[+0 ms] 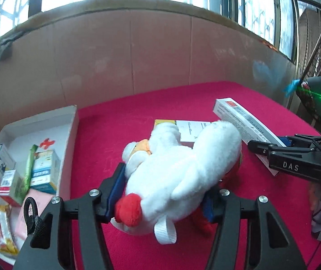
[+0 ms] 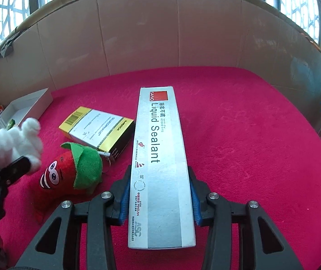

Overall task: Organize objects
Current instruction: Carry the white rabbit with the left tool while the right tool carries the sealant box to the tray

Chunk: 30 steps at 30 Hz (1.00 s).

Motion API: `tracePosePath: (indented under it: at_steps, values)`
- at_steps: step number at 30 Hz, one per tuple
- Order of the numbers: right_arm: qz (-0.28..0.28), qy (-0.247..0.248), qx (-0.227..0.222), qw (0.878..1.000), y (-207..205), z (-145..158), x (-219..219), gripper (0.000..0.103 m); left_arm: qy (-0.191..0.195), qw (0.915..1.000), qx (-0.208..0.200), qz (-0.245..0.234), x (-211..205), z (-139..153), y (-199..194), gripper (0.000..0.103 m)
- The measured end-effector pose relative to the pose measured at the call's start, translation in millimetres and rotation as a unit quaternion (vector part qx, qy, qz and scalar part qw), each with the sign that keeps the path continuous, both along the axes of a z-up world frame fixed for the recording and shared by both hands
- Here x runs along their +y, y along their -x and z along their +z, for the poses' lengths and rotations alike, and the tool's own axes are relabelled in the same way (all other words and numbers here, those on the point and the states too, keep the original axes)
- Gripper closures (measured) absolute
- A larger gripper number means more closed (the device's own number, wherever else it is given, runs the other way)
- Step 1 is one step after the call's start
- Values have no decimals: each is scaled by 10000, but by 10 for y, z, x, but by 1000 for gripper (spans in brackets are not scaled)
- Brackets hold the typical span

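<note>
Left claw [image 1: 162, 193] grips white plush chicken [image 1: 180, 168] over red cloth [image 1: 120, 121].

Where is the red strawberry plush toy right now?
In the right wrist view, the red strawberry plush toy with a green cap lies on the red cloth, left of the long silver sealant box.

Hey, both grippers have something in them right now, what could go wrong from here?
The left gripper squeezes a soft white plush chicken, which may squirm loose. The right gripper holds the long sealant box near one end, so it might pivot. The white tray already looks crowded.
</note>
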State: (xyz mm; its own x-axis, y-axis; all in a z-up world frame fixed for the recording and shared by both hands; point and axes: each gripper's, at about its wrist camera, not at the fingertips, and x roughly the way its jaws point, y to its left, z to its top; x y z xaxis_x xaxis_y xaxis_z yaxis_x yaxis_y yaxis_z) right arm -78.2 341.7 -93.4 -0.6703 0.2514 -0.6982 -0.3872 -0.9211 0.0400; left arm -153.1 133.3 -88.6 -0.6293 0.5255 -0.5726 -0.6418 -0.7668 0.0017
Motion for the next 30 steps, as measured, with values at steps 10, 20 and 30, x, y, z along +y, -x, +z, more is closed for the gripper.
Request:
tracePosePath:
  at_steps: [10, 20, 30]
  values:
    - [-491, -46, 468, 9977, -197, 112, 94, 57, 71, 9984, 530, 194, 28, 81, -181, 46]
    - [-580, -388, 625, 9956, -235, 196, 10, 57, 113, 9982, 511, 283, -11, 66, -181, 46]
    - [-484, -670, 702, 9941, -325, 238, -283, 57, 55, 9981, 500, 364, -95, 61, -198, 46]
